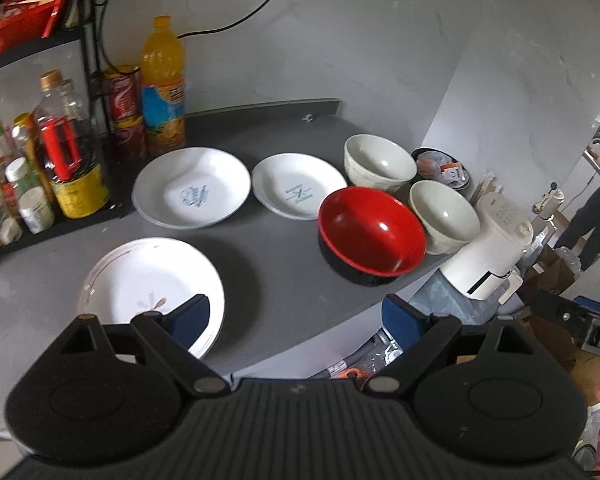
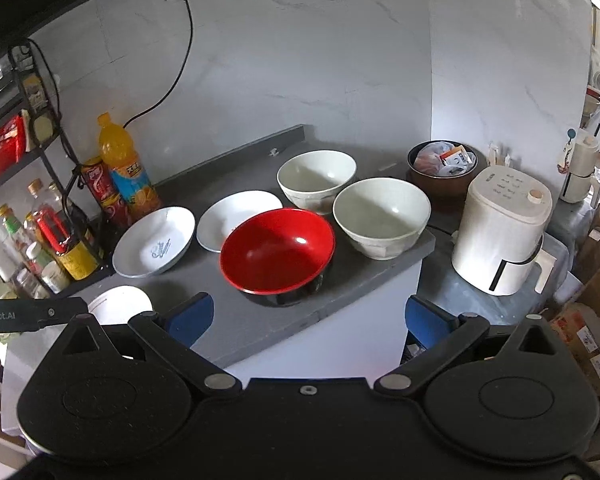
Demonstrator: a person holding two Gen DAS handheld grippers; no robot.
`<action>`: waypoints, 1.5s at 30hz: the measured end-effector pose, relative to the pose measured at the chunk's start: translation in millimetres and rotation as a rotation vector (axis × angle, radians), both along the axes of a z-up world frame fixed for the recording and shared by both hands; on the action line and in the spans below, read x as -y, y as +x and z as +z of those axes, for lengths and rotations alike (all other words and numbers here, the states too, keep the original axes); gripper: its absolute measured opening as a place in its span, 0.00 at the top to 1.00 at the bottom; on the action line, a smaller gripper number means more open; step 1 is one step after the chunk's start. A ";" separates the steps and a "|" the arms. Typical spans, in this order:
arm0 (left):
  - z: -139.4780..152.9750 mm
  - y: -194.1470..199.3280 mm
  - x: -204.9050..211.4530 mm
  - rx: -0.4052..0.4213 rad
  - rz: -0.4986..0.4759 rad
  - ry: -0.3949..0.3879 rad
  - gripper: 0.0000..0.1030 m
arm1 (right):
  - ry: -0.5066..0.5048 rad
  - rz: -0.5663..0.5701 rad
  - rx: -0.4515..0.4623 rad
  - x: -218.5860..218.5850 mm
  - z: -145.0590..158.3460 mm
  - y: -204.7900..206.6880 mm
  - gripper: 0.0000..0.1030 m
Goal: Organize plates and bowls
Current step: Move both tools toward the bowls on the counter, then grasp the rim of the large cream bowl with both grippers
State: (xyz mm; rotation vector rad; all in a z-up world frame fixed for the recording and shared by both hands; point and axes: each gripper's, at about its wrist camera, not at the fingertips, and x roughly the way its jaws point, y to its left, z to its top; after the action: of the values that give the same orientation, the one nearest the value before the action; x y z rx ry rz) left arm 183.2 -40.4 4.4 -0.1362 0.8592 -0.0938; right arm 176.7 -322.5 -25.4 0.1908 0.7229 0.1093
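Use the red bowl (image 1: 370,232) as your reference; it sits on the grey counter (image 1: 268,252) near the counter's front edge.

Working left to right in the left wrist view:
- Far left of the red bowl, a rack (image 1: 40,128) holds bottles and jars, with an orange drink bottle (image 1: 163,84) and stacked red cans (image 1: 124,112) just beside it.
- Left of the red bowl and nearer to you lies a floral plate (image 1: 148,284). It appears to rest on another plate; the count cannot be confirmed.
- Left of the red bowl and further back sits a large white plate (image 1: 192,188), apparently also on a stack.
- Between that plate and the red bowl sits a smaller white plate (image 1: 296,190), its rim close to the red bowl.
- Behind the red bowl stands one cream bowl (image 1: 378,162). A second cream bowl (image 1: 444,210) stands to the right, touching or nearly touching the red bowl.
- Further right, off the counter and lower, stands a white appliance (image 1: 492,248).

Your left gripper (image 1: 296,316) is spread wide with nothing between its fingers; its left finger (image 1: 192,316) overlaps the floral plate in the picture.

Your right gripper (image 2: 306,318) is likewise spread wide and empty, held in front of the red bowl and above the counter's front edge.
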 end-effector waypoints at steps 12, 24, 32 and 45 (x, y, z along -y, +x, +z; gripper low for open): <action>-3.7 57.5 10.2 0.008 -0.109 -0.002 0.11 | 0.056 -0.093 0.007 0.3 -11.0 29.9 0.00; -12.0 95.0 15.1 -0.017 -0.158 -0.029 0.14 | 0.083 -0.167 -0.001 -0.1 -20.1 50.0 0.01; -19.2 116.1 32.4 -0.021 -0.186 -0.044 0.14 | 0.096 -0.212 -0.044 15.4 -33.7 68.4 0.14; -32.5 162.7 81.3 -0.040 -0.179 -0.047 0.26 | 0.156 -0.187 -0.088 56.1 -56.5 119.4 0.29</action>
State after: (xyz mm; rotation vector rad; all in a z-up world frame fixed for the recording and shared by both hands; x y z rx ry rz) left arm 345.9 -121.8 -28.1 -0.1049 0.9086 -0.2799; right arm 296.1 -378.6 -81.9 0.4130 0.7807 -0.0210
